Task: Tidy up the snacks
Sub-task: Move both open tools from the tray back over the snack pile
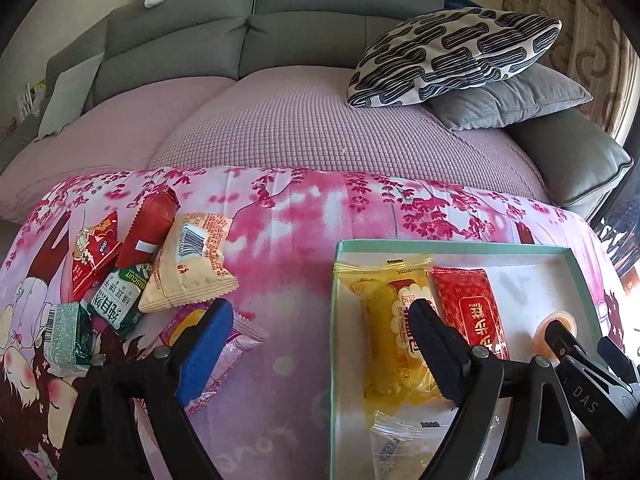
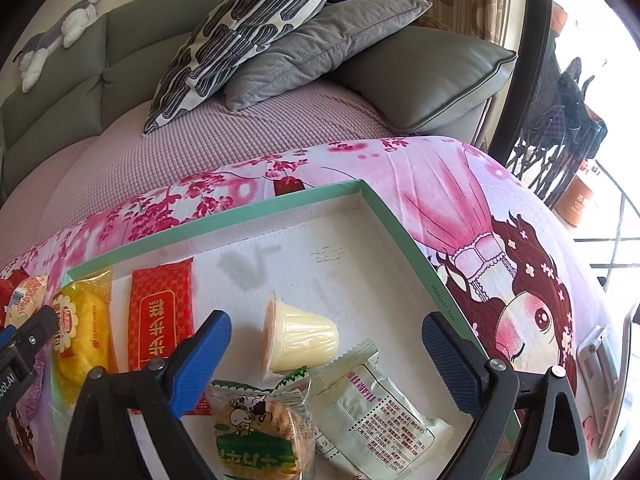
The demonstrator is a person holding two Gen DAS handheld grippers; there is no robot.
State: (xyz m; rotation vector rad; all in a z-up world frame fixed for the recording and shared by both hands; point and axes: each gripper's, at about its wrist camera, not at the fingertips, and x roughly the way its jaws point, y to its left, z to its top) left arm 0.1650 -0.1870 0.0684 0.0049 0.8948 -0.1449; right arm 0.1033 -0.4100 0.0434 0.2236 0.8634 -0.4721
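Both claws gape wide, gripping nothing: left claw (image 1: 320, 320) straddles the box's (image 1: 452, 245) left wall, right claw (image 2: 326, 332) over the jelly cup (image 2: 300, 334) inside. Loose snack pile (image 1: 152, 256) lies far left on the table.

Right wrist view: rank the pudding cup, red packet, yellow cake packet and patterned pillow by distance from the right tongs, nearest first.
1. Pudding cup, on its side between the right tongs.
2. Red packet, just left.
3. Yellow cake packet, further left.
4. Patterned pillow, on the sofa behind.
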